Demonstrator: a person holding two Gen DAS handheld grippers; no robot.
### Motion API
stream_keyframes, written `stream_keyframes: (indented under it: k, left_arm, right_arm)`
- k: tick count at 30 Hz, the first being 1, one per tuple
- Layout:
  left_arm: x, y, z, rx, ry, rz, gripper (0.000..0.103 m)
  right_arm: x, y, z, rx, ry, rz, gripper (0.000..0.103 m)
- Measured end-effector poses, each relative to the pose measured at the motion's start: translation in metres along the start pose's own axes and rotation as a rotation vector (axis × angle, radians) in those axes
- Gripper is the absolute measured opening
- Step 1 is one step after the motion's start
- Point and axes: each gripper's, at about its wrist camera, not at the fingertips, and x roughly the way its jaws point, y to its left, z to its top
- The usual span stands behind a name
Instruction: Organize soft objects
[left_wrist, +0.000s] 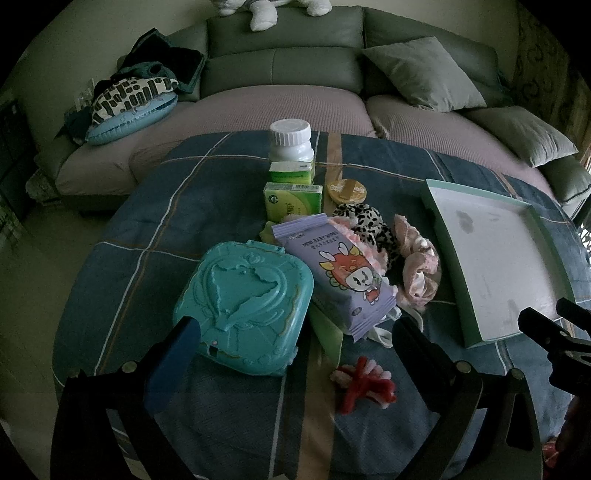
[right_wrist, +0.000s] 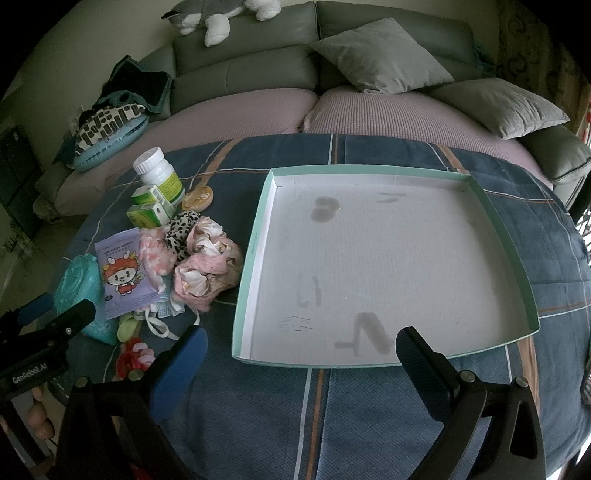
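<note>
A pile of soft things lies on the table: a pink scrunchie (left_wrist: 417, 262) (right_wrist: 207, 266), a leopard-print scrunchie (left_wrist: 369, 221) (right_wrist: 181, 229), a fluffy pink-white piece (right_wrist: 157, 254), a purple wipes pack (left_wrist: 340, 273) (right_wrist: 122, 273) and a red-and-pink fuzzy toy (left_wrist: 365, 386) (right_wrist: 135, 356). An empty white tray with a teal rim (left_wrist: 554, 258) (right_wrist: 524, 288) lies to the right. My left gripper (left_wrist: 295, 332) is open above the teal case (left_wrist: 247, 306) and the wipes. My right gripper (right_wrist: 299, 343) is open over the tray's near edge.
A white pill bottle (left_wrist: 291, 142) (right_wrist: 159, 171), two green boxes (left_wrist: 291, 201) (right_wrist: 149, 214) and a round tin (left_wrist: 347, 190) (right_wrist: 199, 197) stand behind the pile. A face mask (right_wrist: 166, 314) lies under it. A sofa with grey cushions (right_wrist: 380, 55) is beyond the table.
</note>
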Motion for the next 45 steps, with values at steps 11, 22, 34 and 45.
stream_keyframes:
  k: [11, 22, 34, 45]
  left_arm:
    - [0.0, 0.0, 0.0, -0.001, -0.002, -0.002, 0.103]
    - [-0.003, -0.003, 0.001, 0.012, 0.003, -0.033, 0.103]
    - [-0.016, 0.008, -0.001, -0.052, 0.002, -0.108, 0.103]
    - [-0.023, -0.006, -0.015, -0.023, 0.022, -0.148, 0.103]
  right_arm:
    - [0.0, 0.0, -0.001, 0.0, 0.0, 0.0, 0.103]
    - [0.0, 0.0, 0.0, -0.004, -0.001, -0.003, 0.103]
    - [-0.009, -0.001, 0.004, 0.004, -0.018, 0.027, 0.103]
    - [-0.021, 0.015, 0.031, 0.011, -0.044, 0.169, 0.103]
